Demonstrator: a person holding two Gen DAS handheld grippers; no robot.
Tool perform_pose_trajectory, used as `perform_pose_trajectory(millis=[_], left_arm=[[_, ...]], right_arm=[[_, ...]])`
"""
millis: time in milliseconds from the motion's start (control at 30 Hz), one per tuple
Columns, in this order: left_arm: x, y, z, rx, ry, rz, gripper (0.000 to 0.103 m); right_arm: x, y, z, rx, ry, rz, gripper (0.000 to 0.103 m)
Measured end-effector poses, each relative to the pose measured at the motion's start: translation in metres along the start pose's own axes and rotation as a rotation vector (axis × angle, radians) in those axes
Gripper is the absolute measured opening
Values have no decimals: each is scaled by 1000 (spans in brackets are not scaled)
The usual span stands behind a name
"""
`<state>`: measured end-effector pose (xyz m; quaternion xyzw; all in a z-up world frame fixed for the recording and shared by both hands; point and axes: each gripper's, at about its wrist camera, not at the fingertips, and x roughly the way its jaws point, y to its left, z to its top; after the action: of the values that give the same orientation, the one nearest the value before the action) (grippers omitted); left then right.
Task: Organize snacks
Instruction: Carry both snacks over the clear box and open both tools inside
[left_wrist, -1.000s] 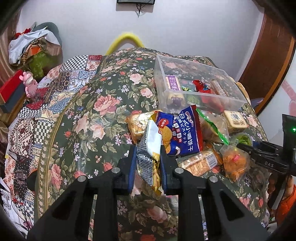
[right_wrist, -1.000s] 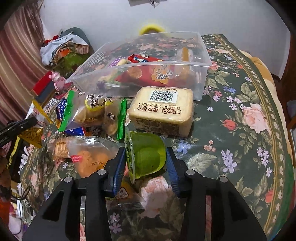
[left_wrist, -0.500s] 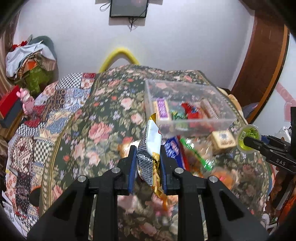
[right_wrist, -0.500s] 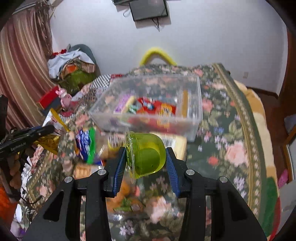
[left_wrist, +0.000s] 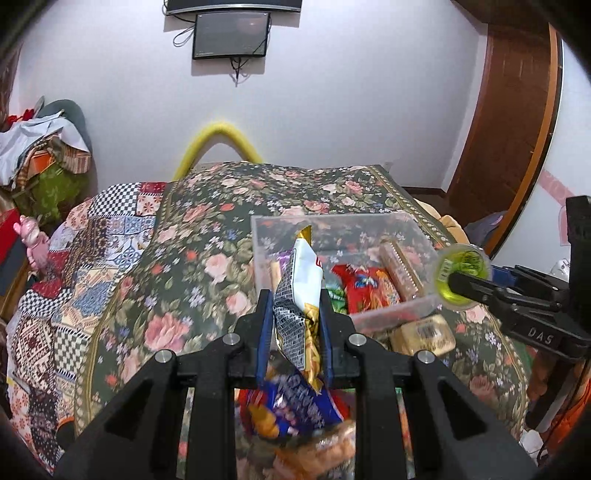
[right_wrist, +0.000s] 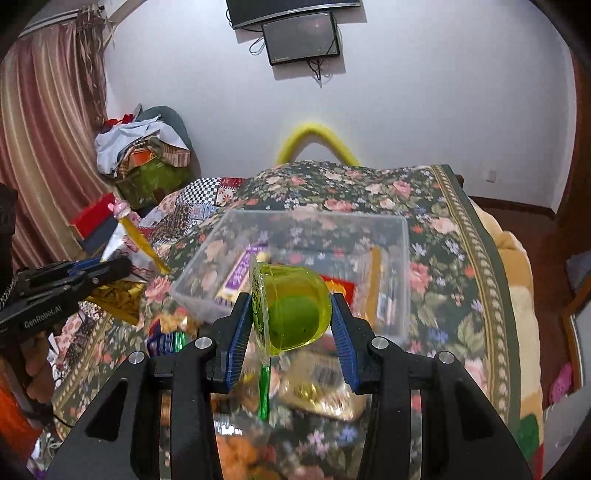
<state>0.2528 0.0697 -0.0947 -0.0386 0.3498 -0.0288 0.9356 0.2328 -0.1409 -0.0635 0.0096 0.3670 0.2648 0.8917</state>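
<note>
Both grippers carried snacks above the floral bed, toward the bin.

The left gripper (left_wrist: 295, 328) pinched a white-and-gold snack packet (left_wrist: 299, 291) at its lower half, its long axis upright and top seal pointing toward the clear plastic bin (left_wrist: 391, 314), likely to drop it in edgewise. The right gripper (right_wrist: 291, 325) clamped a green jelly cup (right_wrist: 291, 310) lying sideways, lid facing left, just short of the bin's near wall, over the loose snacks (left_wrist: 291, 413) on the bed (left_wrist: 207, 266).

The left gripper (left_wrist: 294, 325) is clamped tight, pointing toward 12 o'clock and tilted downward; the right gripper (right_wrist: 291, 328) at its 3 o'clock likewise grips, angled down.
</note>
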Motion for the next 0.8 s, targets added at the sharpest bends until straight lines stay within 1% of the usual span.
perform_pose_trajectory(millis=[200,333,567,800], left_arm=[[31,-4,11,11,22,-7,22],[50,-2,13,-1,49,-16,22],[80,3,18,-12,86,-21,22],[101,8,20,-24,127,-27,21]], right_arm=[[28,13,11,-30,26,20,39],[51,21,13,-54,62,27,39],[86,18,11,-25,137,50,39],[103,18,9,-16,178,45,39]])
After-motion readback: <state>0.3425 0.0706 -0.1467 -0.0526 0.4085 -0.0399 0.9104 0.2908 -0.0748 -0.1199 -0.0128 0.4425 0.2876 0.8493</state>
